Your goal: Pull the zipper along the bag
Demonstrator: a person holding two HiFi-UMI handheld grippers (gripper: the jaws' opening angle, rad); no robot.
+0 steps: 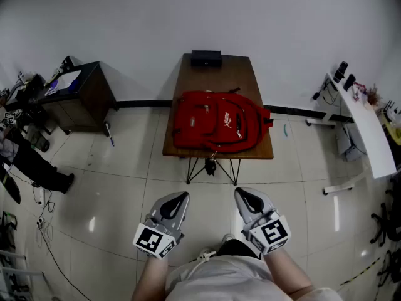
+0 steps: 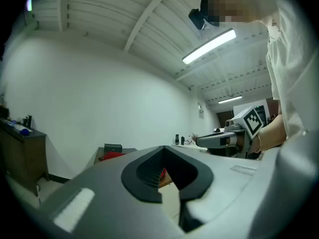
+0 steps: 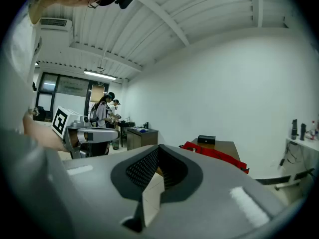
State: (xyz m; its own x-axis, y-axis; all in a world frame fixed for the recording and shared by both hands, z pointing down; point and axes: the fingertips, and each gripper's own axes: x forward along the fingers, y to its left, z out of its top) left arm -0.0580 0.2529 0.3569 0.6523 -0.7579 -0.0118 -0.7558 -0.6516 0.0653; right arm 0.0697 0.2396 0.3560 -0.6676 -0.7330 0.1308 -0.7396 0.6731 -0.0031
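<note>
A red backpack [image 1: 219, 121] lies flat on a brown table [image 1: 219, 68] across the room, well ahead of both grippers. It shows small in the left gripper view as the backpack [image 2: 112, 156], and in the right gripper view as the backpack [image 3: 214, 153]. My left gripper [image 1: 182, 197] and right gripper [image 1: 242, 194] hang side by side over the tiled floor, close to the person's body. Each is shut with nothing in it: left gripper [image 2: 163, 148], right gripper [image 3: 159, 147]. The bag's zipper pulls are too small to make out.
A black box [image 1: 206, 58] sits at the table's far end. A dark cabinet [image 1: 81, 93] stands at the left wall and a white desk [image 1: 369, 130] at the right. Cables [image 1: 44, 218] lie on the floor at left. People [image 3: 104, 113] stand in the background.
</note>
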